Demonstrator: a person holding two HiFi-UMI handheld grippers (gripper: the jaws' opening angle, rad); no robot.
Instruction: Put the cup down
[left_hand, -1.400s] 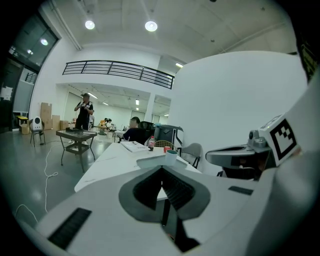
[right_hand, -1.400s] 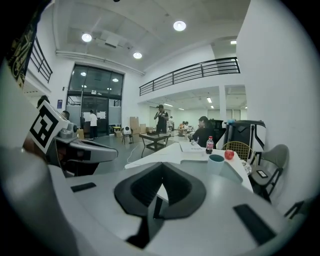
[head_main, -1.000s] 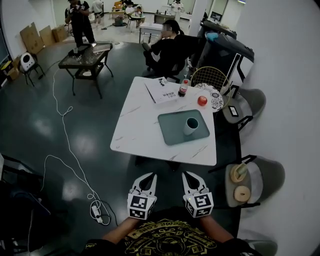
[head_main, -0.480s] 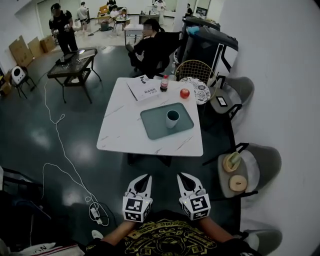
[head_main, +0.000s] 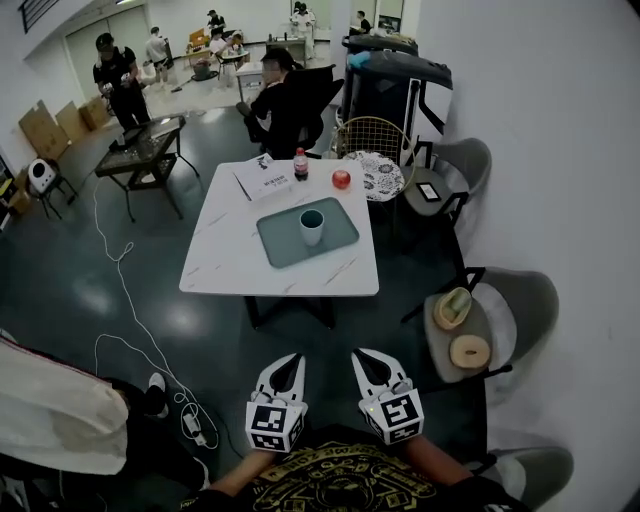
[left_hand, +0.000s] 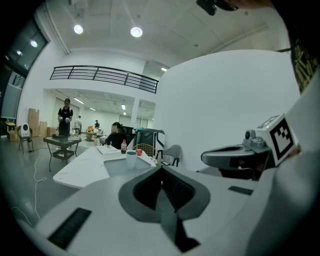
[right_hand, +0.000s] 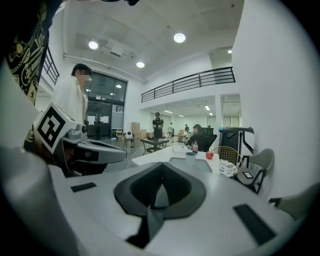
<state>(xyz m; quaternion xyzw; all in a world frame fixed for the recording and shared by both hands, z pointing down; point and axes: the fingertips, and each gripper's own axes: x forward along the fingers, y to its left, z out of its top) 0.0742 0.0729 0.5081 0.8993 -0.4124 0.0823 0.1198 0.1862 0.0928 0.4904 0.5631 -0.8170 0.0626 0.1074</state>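
Standing well back from desk (head_main: 225, 255); noting cup (head_main: 312, 226) upright on tray (head_main: 280, 240), dead ahead, prob. out of reach. Left gripper (head_main: 290, 358) & right gripper (head_main: 358, 354) shut, empty, approx. equidistant.

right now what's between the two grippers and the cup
Head view: dark floor, then the white table edge and a strip of tray before the cup.

The head view looks steeply down from above the person's chest, the left gripper (head_main: 288, 366) and right gripper (head_main: 365, 362) close at its lower edge, the white table (head_main: 225, 262) well ahead of their tips. Each gripper view sits just behind its own jaws, looking nearly level along them with the other gripper alongside. All three share the distant table and its cup (head_main: 312, 226).
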